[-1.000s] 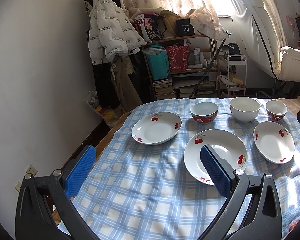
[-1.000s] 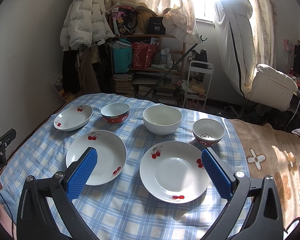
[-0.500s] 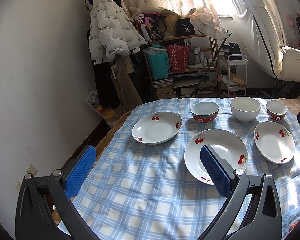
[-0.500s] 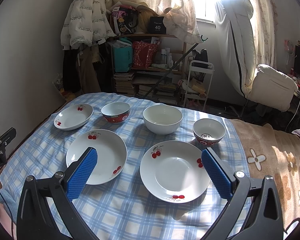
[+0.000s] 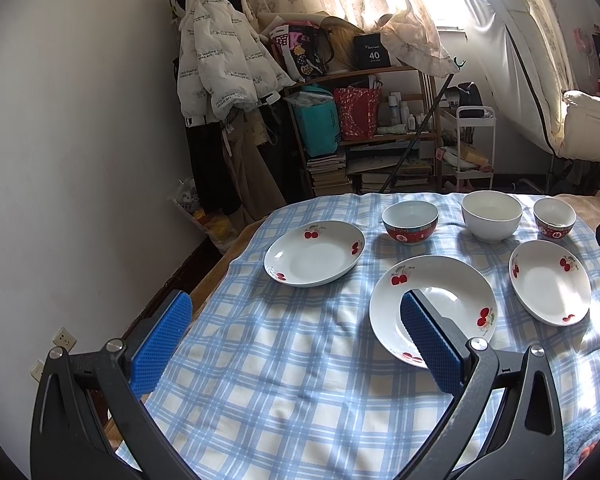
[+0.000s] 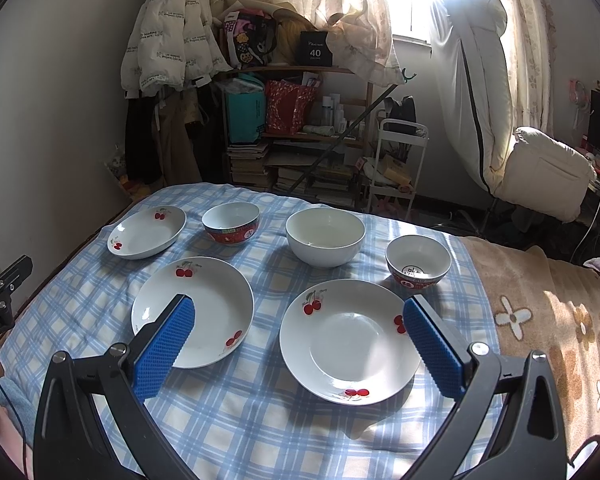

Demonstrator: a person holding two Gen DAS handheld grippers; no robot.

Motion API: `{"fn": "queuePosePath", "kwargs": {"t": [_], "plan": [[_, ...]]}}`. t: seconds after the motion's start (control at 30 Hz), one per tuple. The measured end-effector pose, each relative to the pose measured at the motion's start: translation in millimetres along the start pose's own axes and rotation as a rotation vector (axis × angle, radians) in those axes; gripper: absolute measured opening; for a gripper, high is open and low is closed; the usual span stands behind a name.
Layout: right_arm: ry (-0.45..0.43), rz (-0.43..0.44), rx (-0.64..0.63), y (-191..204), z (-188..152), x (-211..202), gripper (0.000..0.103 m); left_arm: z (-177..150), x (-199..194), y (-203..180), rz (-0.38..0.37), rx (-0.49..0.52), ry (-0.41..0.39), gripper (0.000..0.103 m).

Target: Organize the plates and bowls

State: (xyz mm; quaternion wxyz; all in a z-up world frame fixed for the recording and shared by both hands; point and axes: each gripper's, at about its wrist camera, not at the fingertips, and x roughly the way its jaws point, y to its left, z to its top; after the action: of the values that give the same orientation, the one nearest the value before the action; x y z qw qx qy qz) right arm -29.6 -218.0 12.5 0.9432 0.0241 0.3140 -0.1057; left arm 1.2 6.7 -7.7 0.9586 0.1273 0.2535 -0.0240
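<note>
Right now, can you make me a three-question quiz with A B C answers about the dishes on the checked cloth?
1. Where is the plain white bowl?
A. between the two red-patterned bowls
B. on a cherry plate
C. on the shelf

2. How many cherry plates lie on the cloth?
A. one
B. three
C. five

3. How is the right gripper?
A. shut on a plate
B. shut on a bowl
C. open, holding nothing

Answers:
1 A: one red bowl stands to its left and the other red bowl to its right.
2 B: far-left plate, middle plate and nearest plate.
3 C: its blue pads stand wide apart above the cloth.
</note>
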Motion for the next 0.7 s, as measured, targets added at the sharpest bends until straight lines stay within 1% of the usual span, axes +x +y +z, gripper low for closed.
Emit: {"fn": "queuePosePath", "kwargs": {"t": [0.13, 0.27, 0.4, 0.53, 0.7], "plan": [[0.006, 0.008, -0.007, 2, 3, 3, 0.103, -6, 12, 4, -0.017, 0.000, 0.040, 0.102], [-0.009, 0.013, -0.036, 6, 9, 5, 0.103, -2, 22, 7, -0.010, 0.000, 0.076, 0.102], [-0.011, 0.023, -0.049, 10, 21, 12, 0.103, 9, 28, 5, 0.007, 0.015, 0.089, 0.102], [-0.007, 0.038, -0.070, 13, 34, 18, 0.103, 28, 34, 3, 0.022, 0.017, 0.102, 0.102], [-0.017, 0.050, -0.078, 21, 59, 33, 0.103, 49, 50, 0, 0.039, 0.029, 0.118, 0.102]]}}
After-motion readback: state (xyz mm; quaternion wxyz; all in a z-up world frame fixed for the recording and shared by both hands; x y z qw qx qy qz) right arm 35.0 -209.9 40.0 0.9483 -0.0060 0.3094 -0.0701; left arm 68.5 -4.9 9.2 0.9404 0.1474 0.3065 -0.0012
